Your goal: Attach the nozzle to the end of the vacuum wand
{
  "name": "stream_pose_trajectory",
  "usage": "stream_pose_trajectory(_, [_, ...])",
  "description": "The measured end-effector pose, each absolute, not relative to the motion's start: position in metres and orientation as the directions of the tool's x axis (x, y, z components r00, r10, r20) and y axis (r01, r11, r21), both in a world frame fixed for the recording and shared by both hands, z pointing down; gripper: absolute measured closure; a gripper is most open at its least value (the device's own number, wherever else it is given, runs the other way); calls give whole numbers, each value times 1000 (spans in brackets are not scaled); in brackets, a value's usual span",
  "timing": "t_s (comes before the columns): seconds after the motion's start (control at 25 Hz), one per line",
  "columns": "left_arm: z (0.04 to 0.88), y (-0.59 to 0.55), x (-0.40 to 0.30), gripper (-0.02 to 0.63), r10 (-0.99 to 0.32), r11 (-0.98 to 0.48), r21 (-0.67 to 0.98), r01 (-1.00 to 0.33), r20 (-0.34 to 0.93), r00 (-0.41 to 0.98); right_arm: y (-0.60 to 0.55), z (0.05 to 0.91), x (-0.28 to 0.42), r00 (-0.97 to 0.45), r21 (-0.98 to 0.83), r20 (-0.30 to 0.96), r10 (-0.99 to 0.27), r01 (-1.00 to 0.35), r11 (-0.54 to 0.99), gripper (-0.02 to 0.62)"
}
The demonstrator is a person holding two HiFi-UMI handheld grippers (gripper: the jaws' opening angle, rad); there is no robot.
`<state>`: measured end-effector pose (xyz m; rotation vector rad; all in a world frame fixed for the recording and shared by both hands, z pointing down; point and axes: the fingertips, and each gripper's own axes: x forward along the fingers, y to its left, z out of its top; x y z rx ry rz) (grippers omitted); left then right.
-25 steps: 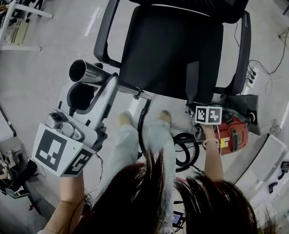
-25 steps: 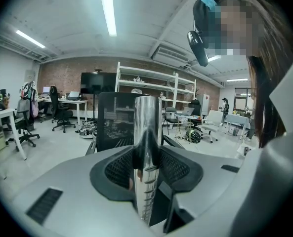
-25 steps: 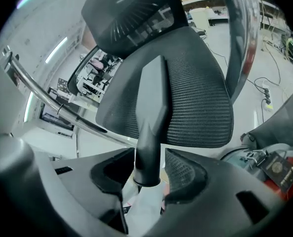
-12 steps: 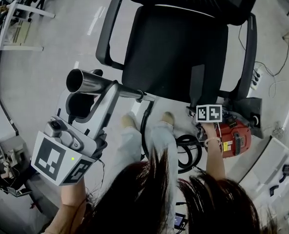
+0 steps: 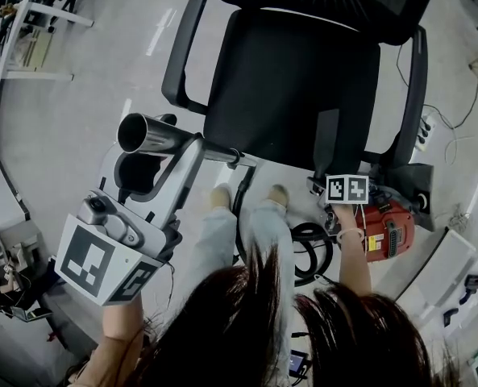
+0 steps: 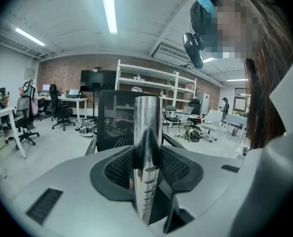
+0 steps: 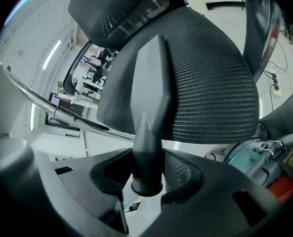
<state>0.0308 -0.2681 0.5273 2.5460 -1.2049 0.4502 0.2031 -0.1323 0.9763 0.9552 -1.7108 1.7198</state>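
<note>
Pale office floor (image 5: 77,119) lies under a black chair (image 5: 295,79); the left hand-held gripper (image 6: 146,169) pinches the chrome wand (image 6: 147,122), the right hand-held gripper (image 7: 147,177) clamps the dark nozzle (image 7: 153,83).

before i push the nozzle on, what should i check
1. Left gripper clamped on wand: ok.
2. Right gripper clamped on nozzle: ok.
3. Wand's open end unblocked: ok.
4. Nozzle lined up with the open end: not ok, they are well apart.
5. Nozzle's round end facing wand: cannot tell.
</note>
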Motion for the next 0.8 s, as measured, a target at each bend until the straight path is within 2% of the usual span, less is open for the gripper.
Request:
stream_pose_trajectory(0.52, [515, -257, 40, 446, -697, -627, 149, -765, 331, 636, -123, 950, 209, -613, -639, 766, -192, -759, -126, 414])
stream_pose_trajectory(0.8, [518, -243, 37, 446, -663, -653, 112, -749, 395, 636, -116, 920, 206, -599, -634, 766, -233, -762, -130, 413])
